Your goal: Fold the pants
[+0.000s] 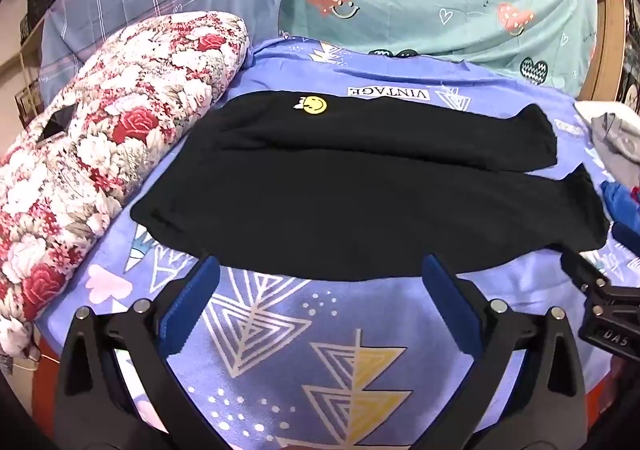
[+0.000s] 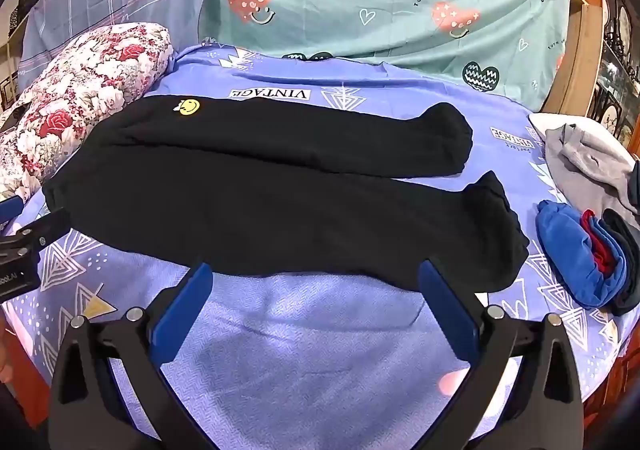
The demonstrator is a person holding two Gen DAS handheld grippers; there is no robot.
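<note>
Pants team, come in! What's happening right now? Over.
Left gripper open, right gripper open, both empty. Black pants flat on the purple sheet, unfolded, legs side by side. Folded clothes sit beside the cuffs, not blocking.

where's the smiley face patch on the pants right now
The yellow smiley patch sits on the far edge of the black pants, at their left end in both wrist views, between the floral quilt and the upside-down VINTAGE print on the sheet.

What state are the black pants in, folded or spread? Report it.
Spread. The black pants lie flat on the purple sheet, both legs stretched out side by side, cuffs apart; no fold made yet.
</note>
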